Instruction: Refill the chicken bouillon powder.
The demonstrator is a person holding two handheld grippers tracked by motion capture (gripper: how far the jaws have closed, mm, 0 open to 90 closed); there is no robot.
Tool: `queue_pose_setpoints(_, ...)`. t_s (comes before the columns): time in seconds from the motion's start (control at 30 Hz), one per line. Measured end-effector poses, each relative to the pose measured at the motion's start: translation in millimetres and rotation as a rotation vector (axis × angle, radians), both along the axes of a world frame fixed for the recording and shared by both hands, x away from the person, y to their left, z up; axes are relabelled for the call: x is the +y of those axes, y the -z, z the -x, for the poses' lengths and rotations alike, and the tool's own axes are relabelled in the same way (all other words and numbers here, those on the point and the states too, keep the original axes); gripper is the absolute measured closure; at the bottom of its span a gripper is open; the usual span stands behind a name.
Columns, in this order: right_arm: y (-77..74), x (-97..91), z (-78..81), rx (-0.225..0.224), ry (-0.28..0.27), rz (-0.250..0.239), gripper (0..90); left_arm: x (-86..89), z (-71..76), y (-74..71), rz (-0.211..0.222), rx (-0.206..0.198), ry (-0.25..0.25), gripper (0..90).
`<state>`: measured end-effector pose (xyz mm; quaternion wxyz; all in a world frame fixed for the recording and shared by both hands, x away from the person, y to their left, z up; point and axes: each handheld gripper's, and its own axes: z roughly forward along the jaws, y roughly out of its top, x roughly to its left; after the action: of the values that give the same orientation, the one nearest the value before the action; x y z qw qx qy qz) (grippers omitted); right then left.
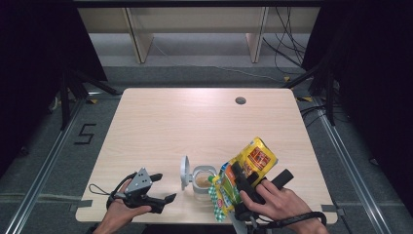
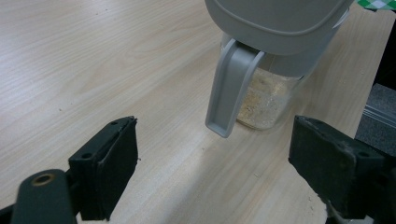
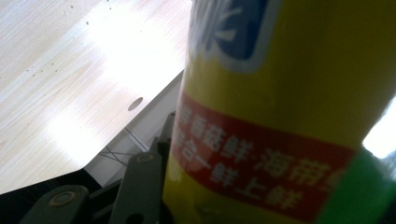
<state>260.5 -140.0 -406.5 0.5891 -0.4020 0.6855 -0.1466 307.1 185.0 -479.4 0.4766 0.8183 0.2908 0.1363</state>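
One clear jar (image 1: 202, 181), one yellow bag (image 1: 246, 170) clamped in the right tongs (image 1: 242, 187); left tongs (image 1: 163, 190) gape empty.

Pale wood-grain table (image 1: 195, 122) at centre, with a round grey cable hole (image 1: 240, 101) near the far edge at 1 o'clock. Grey carpeted floor (image 1: 44, 146) all around. Light wooden shelving (image 1: 195, 29) along the back at 12 o'clock. Black cables (image 1: 287, 44) trailing down at 1 o'clock. Dark curtains (image 1: 34, 58) at 9 and 3 o'clock. Metal rails (image 1: 44, 165) along both sides. A black "5" marking (image 1: 85, 133) on the floor at 9 o'clock.
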Motion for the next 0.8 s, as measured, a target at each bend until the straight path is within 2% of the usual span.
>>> queue_pose_setpoints(0.07,-0.6,-1.7,0.5,0.001,0.012,-0.005,61.2,0.0,-0.1,0.0,0.001,-0.001,0.000,15.1)
queue_pose_setpoints(0.13,-2.1,-1.7,-0.5,-0.012,0.006,0.018,61.2,0.0,0.2,-0.1,0.008,0.009,-0.006,15.1)
queue_pose_setpoints(0.17,-1.6,-2.4,-0.3,-0.006,0.007,0.004,61.2,0.3,-0.4,-0.4,0.006,0.001,0.000,15.2)
queue_pose_setpoints(0.23,-2.0,-3.1,0.5,-0.003,0.009,0.005,61.2,0.0,0.5,-0.2,0.013,0.011,-0.012,15.2)
queue_pose_setpoints(0.37,-1.8,-4.6,1.9,-0.002,0.017,0.000,62.0,0.0,0.4,-0.8,0.003,-0.001,-0.003,15.2)
queue_pose_setpoints(0.4,-0.8,-5.3,2.5,-0.002,0.023,-0.008,62.0,-0.8,1.9,-0.6,0.014,0.014,-0.016,15.2)
queue_pose_setpoints(0.47,0.0,-5.8,3.2,-0.004,0.021,-0.020,62.1,-0.7,1.8,-0.8,0.016,0.011,-0.017,15.1)
queue_pose_setpoints(0.5,-0.8,-5.4,3.9,-0.002,0.019,-0.010,62.1,0.4,0.3,-1.1,0.005,-0.003,-0.006,15.1)
queue_pose_setpoints(0.53,-1.6,-5.5,4.0,0.003,0.030,-0.009,62.1,0.1,0.1,-0.7,0.016,0.002,-0.007,15.2)
queue_pose_setpoints(0.67,-1.9,-7.0,4.7,-0.002,0.024,-0.017,62.1,-0.1,0.4,-0.2,0.014,0.006,-0.009,15.1)
queue_pose_setpoints(0.73,-1.4,-7.6,5.3,-0.001,0.034,-0.022,62.1,0.3,-0.6,-0.4,0.003,-0.004,-0.001,15.2)
queue_pose_setpoints(0.77,-1.4,-7.7,5.6,-0.001,0.033,-0.018,62.1,-0.9,0.3,0.1,0.022,0.002,-0.006,15.1)
queue_pose_setpoints(0.8,-1.5,-7.2,5.4,0.003,0.021,-0.012,62.1,-0.1,0.3,-0.5,0.010,0.002,-0.003,15.2)
